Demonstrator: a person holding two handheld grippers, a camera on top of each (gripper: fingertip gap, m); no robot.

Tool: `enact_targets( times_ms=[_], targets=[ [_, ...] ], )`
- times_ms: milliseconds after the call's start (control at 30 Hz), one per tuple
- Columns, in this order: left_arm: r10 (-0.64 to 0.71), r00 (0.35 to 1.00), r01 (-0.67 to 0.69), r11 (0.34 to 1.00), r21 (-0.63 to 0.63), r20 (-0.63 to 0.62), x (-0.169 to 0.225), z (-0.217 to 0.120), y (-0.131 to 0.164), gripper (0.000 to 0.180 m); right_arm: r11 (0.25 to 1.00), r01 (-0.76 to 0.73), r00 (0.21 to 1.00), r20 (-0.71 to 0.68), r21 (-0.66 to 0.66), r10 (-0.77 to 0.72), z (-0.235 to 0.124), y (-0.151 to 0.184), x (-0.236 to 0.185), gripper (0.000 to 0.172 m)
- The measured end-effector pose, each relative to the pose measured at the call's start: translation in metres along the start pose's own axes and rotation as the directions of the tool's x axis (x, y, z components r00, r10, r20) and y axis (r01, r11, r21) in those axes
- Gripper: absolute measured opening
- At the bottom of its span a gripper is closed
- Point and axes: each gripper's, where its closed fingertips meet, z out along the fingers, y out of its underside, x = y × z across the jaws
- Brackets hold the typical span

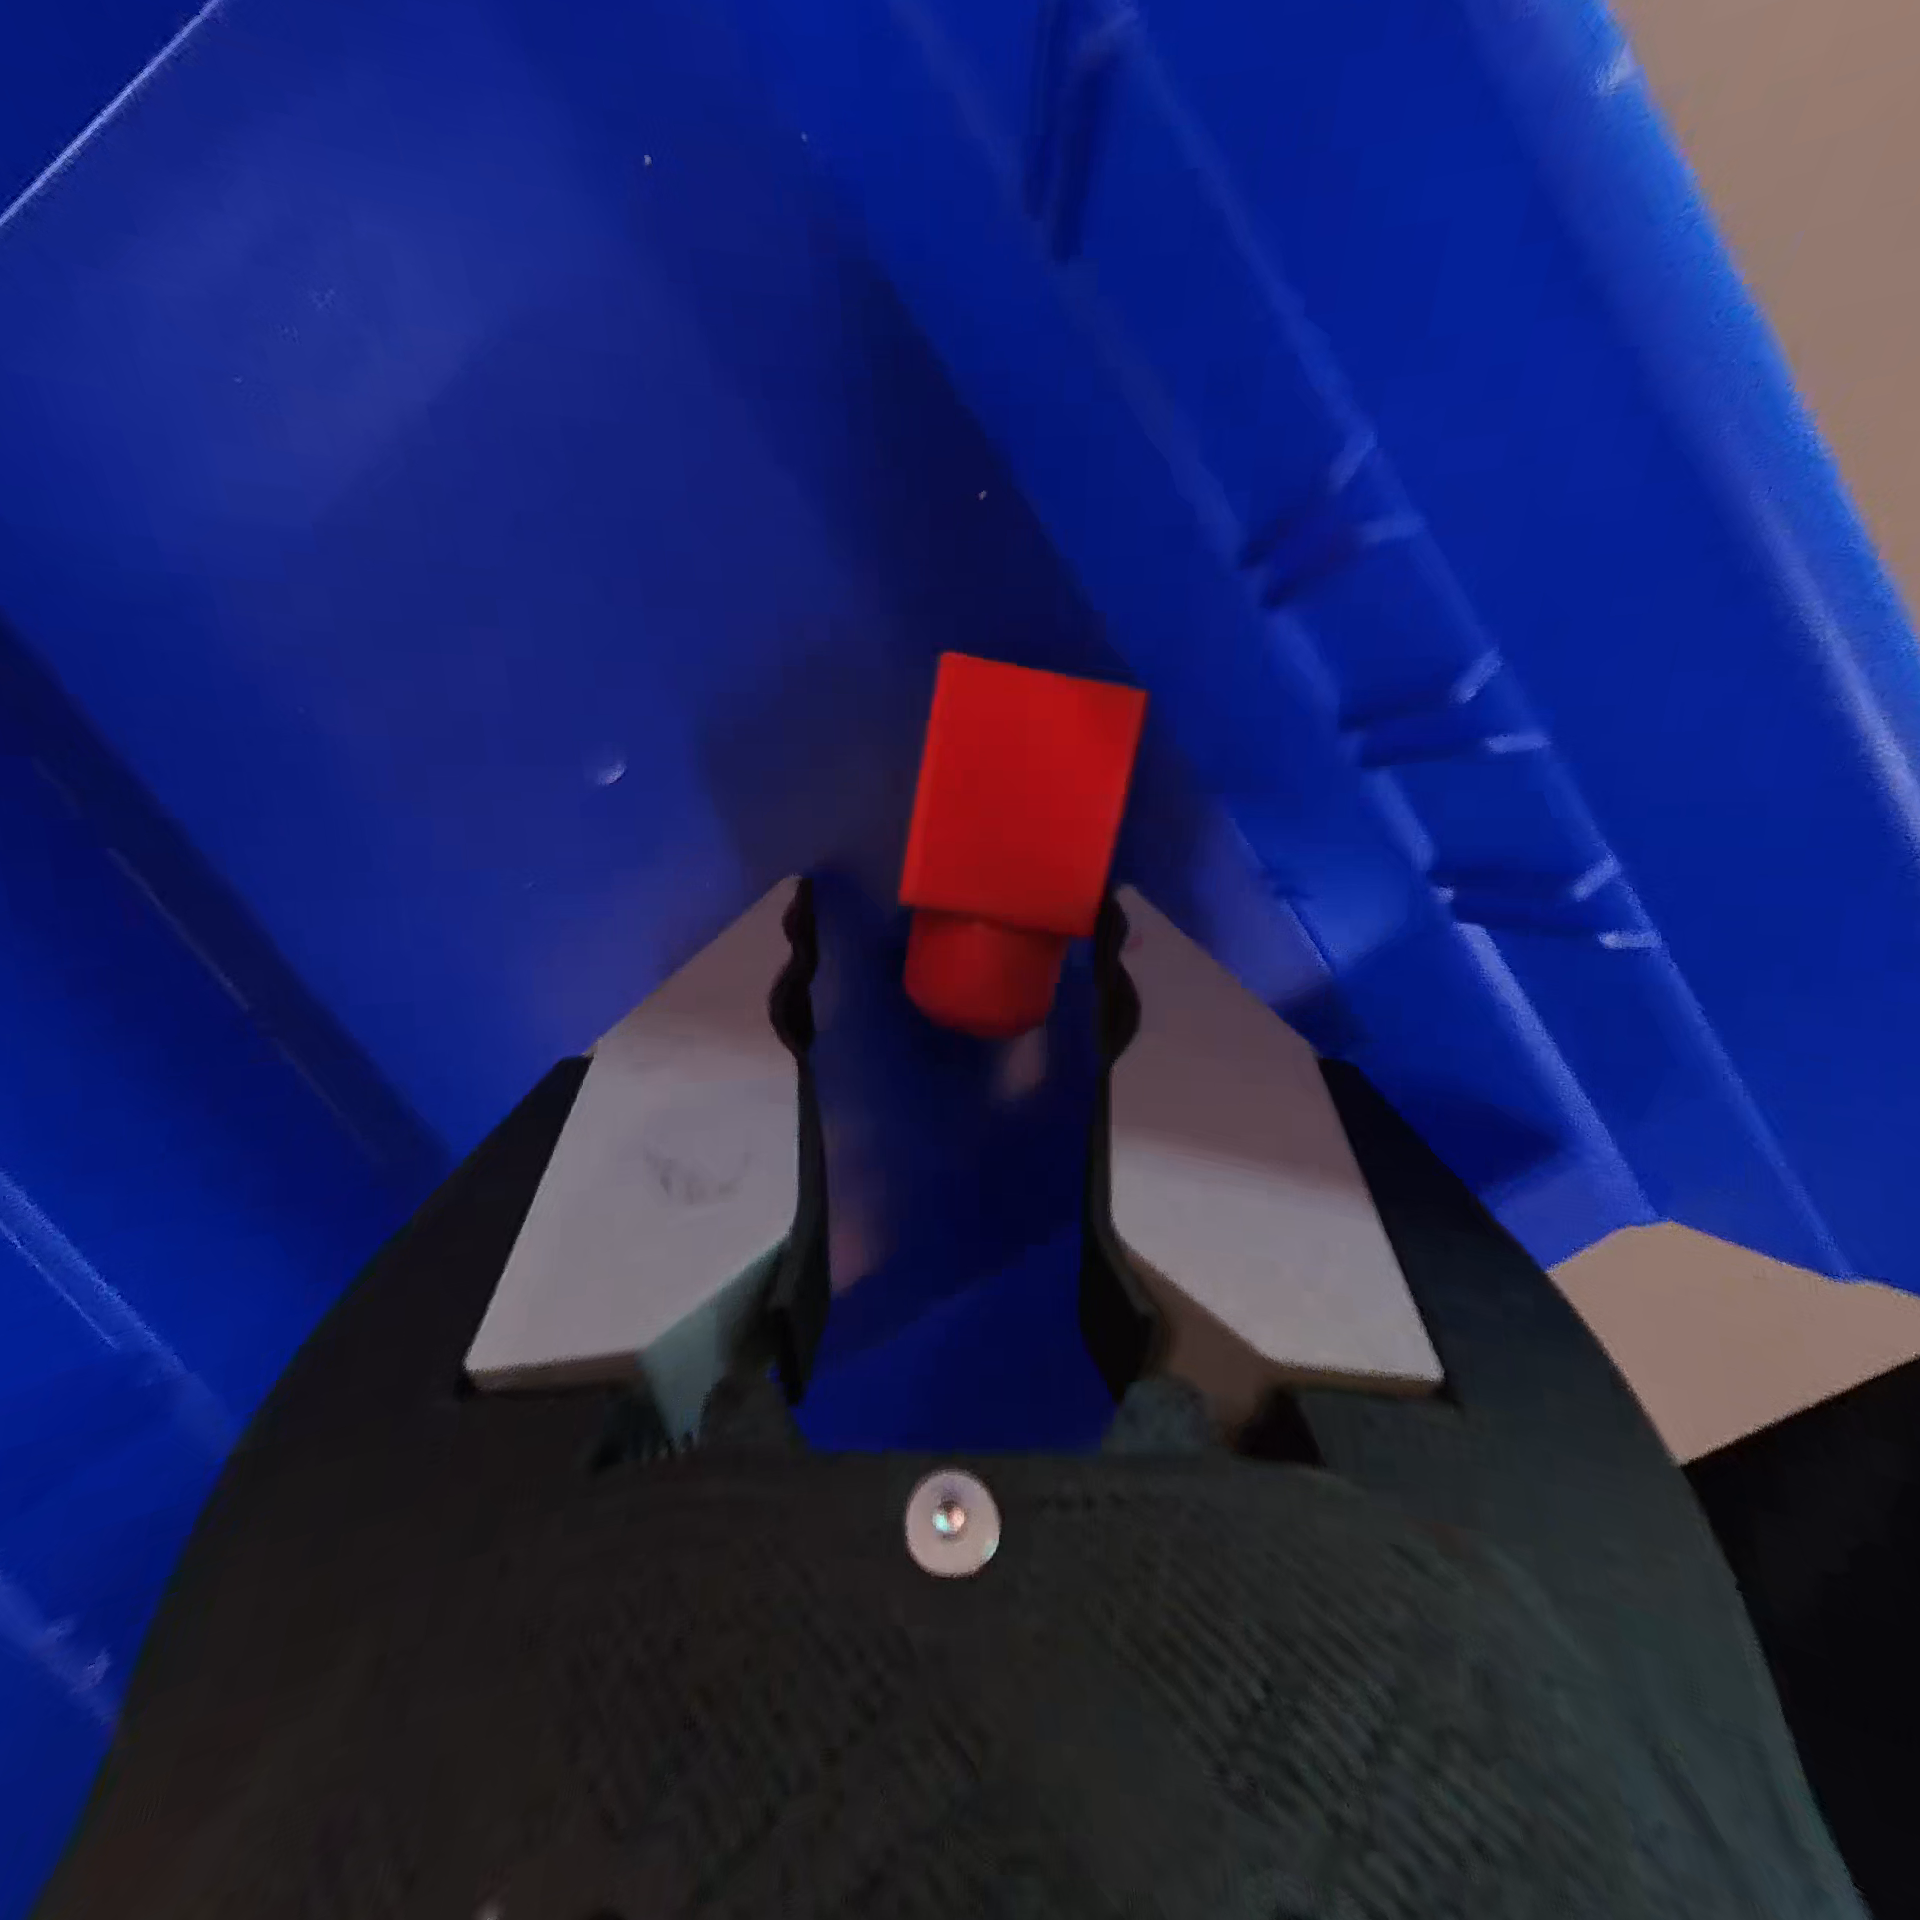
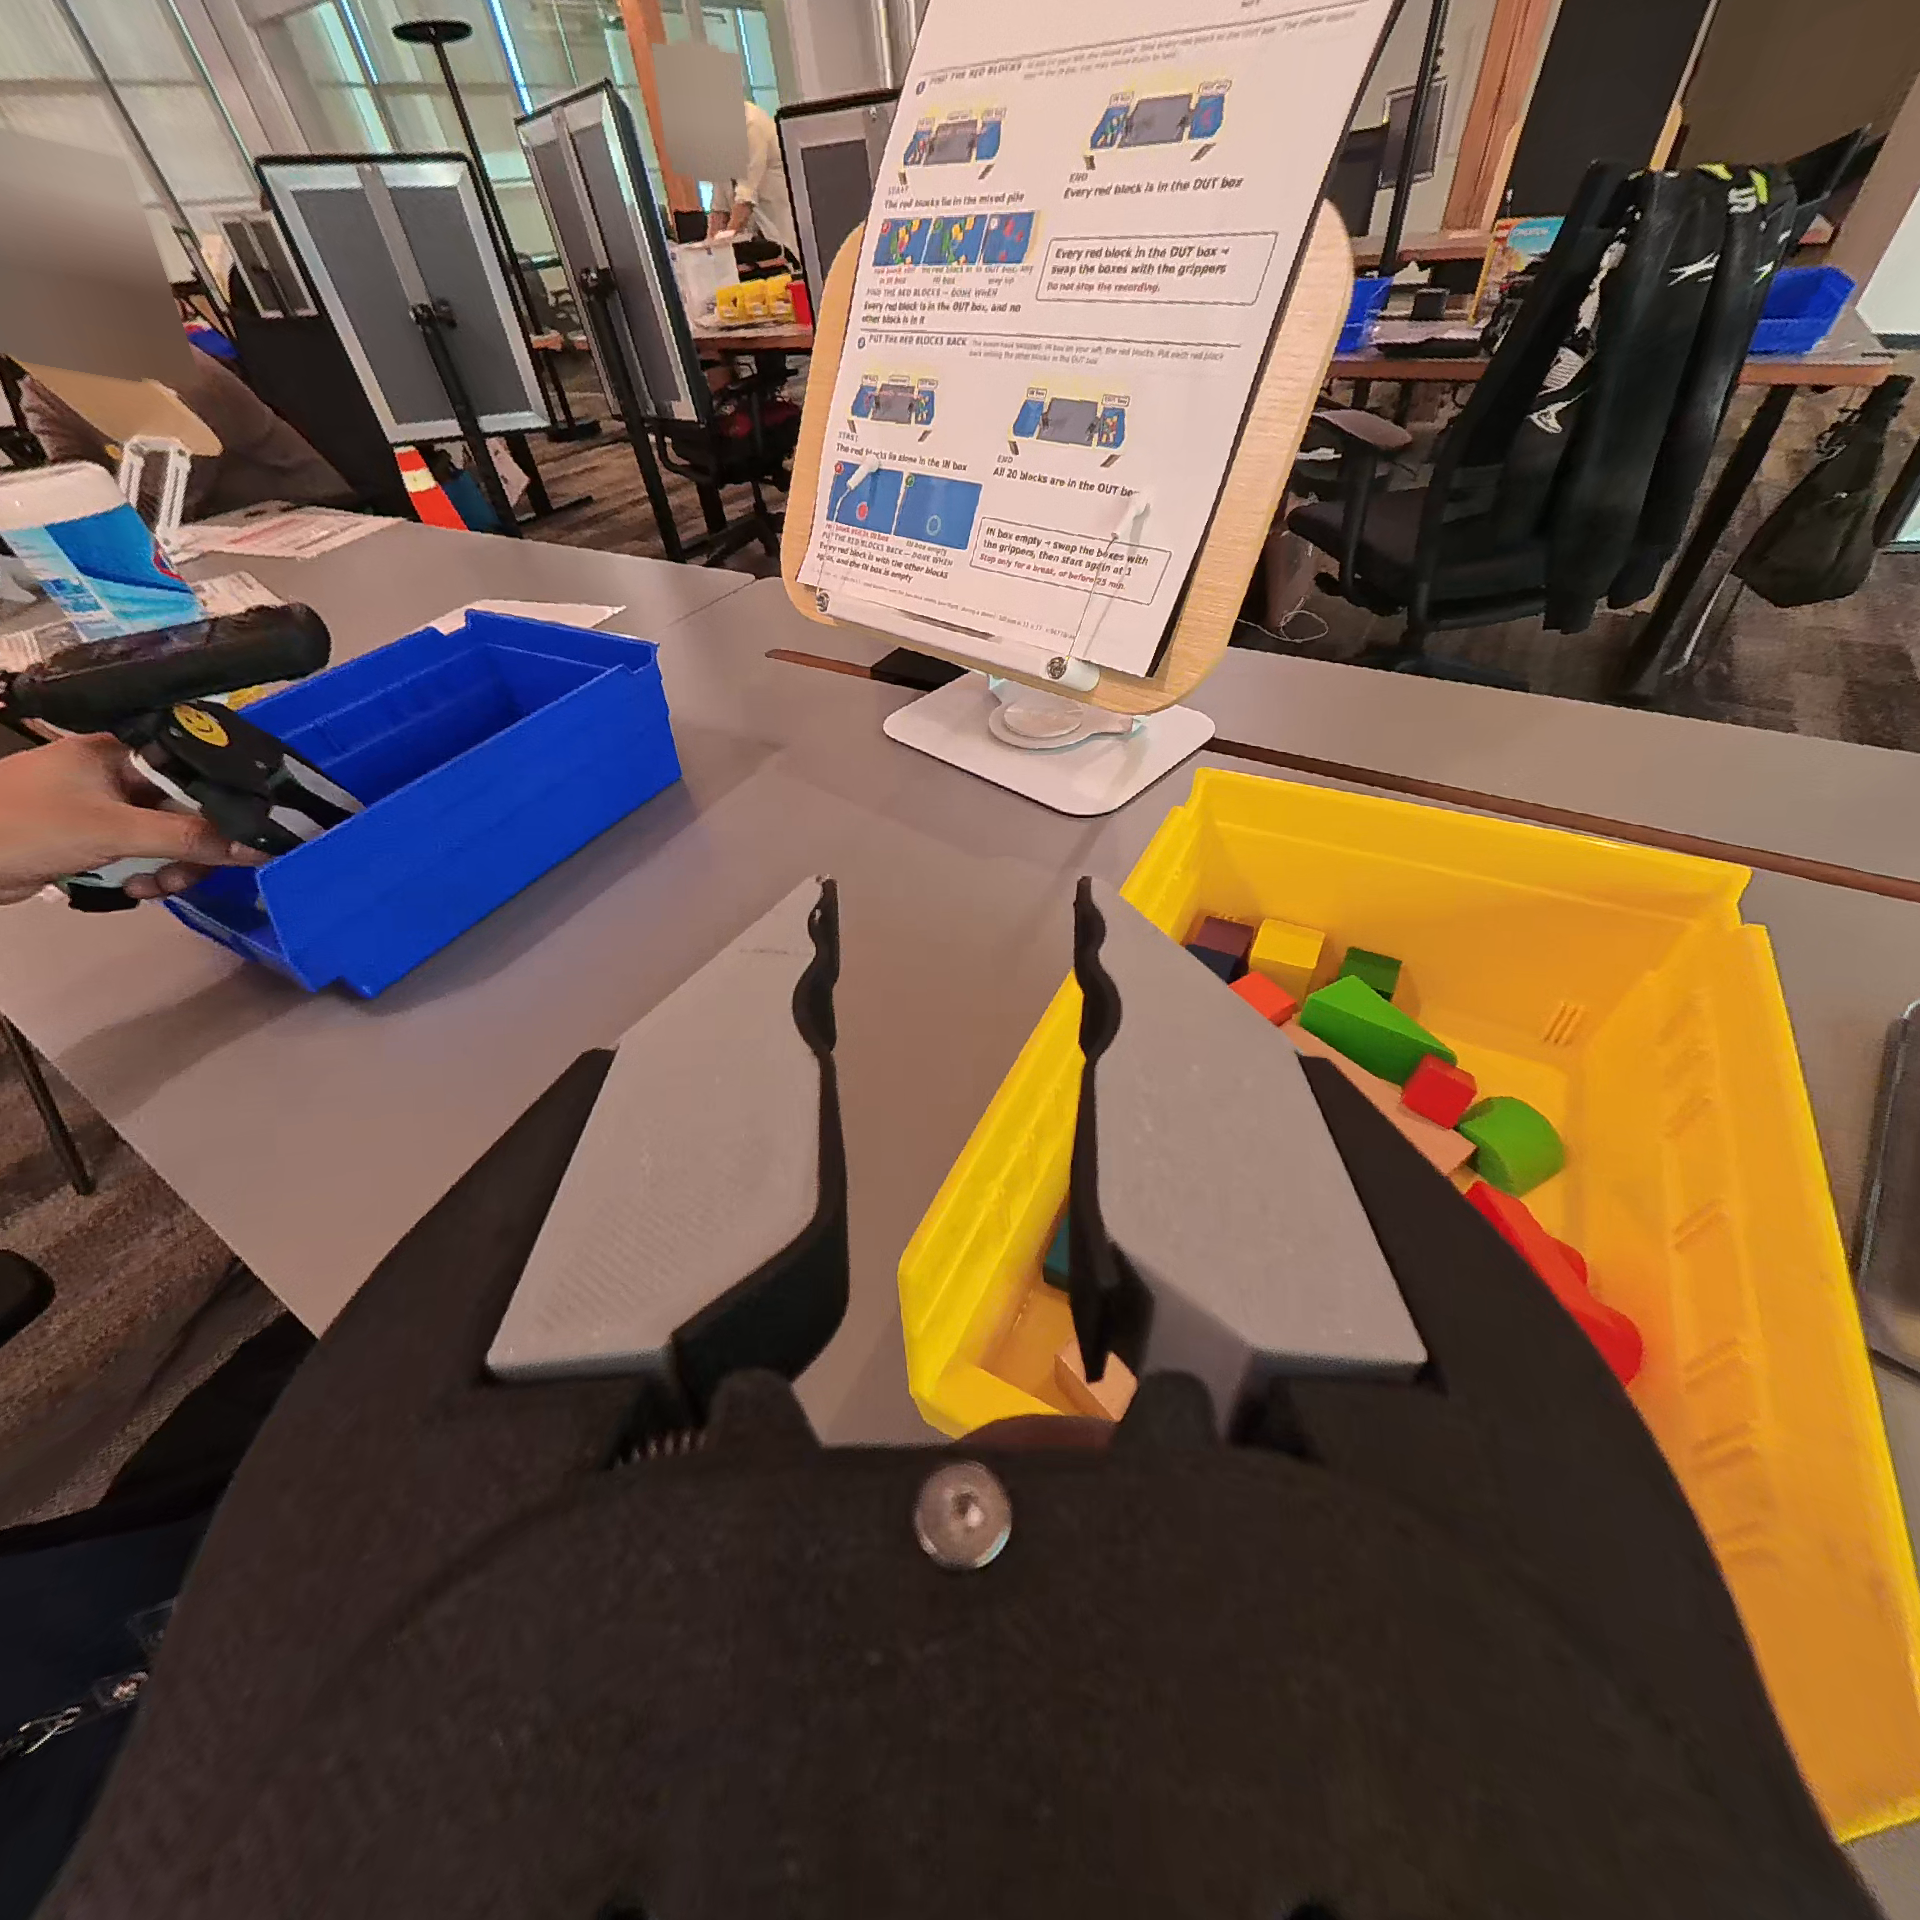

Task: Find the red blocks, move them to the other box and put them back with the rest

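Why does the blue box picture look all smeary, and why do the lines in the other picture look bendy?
Left wrist view: motion blur smears the blue box and softens the red block. Right wrist view: mostly sharp, but the wide-angle lens bows the table edges and stretches the yellow box.

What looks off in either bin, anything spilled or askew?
Nothing spilled. The red block lies alone in the blue bin, just ahead of the open left gripper, not gripped. Mixed blocks sit jumbled inside the yellow bin.
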Motion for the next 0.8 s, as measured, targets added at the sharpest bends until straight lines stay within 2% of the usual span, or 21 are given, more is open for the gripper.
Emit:
enact_targets(
  times_ms=[67,133,200,333,433,533,633,800],
  targets=[
    [0.01,1.0,-0.009,1.0,0.019,-0.025,0.002,0.001,-0.002,0.048,1.0,-0.004,1.0,0.005,0.008,0.004,-0.001,-0.002,0.0,0.043],
    [0.055,0.998,-0.053,0.997,0.052,-0.039,0.006,0.002,-0.005,0.035,1.0,-0.004,1.0,0.014,0.008,0.004,0.0,-0.002,-0.003,0.043],
    [0.133,0.991,-0.133,0.988,0.079,-0.003,0.006,0.001,-0.008,0.034,1.0,-0.004,0.999,0.033,0.0,0.004,0.004,0.0,-0.008,0.043],
    [0.245,0.944,-0.274,0.955,0.111,0.222,-0.013,-0.012,-0.014,0.034,1.0,0.004,0.997,0.075,-0.029,-0.002,0.013,0.007,-0.02,0.043],
    [0.238,0.888,-0.353,0.902,0.251,0.394,-0.021,-0.05,-0.035,0.034,0.999,0.002,0.99,0.139,-0.049,0.004,0.023,0.012,-0.038,0.042],
    [0.23,0.808,-0.481,0.789,0.382,0.543,-0.004,-0.105,-0.054,0.034,0.998,-0.023,0.958,0.282,-0.064,0.04,0.035,0.016,-0.075,0.044],
    [0.283,0.748,-0.611,0.648,0.456,0.6,0.052,-0.144,-0.069,0.034,0.995,-0.042,0.886,0.457,-0.085,0.077,0.044,0.019,-0.13,0.05],
    [0.418,0.6,-0.797,0.391,0.46,0.682,0.171,-0.165,-0.084,0.034,0.991,-0.026,0.769,0.631,-0.134,0.106,0.057,0.034,-0.214,0.058]
  ],
)
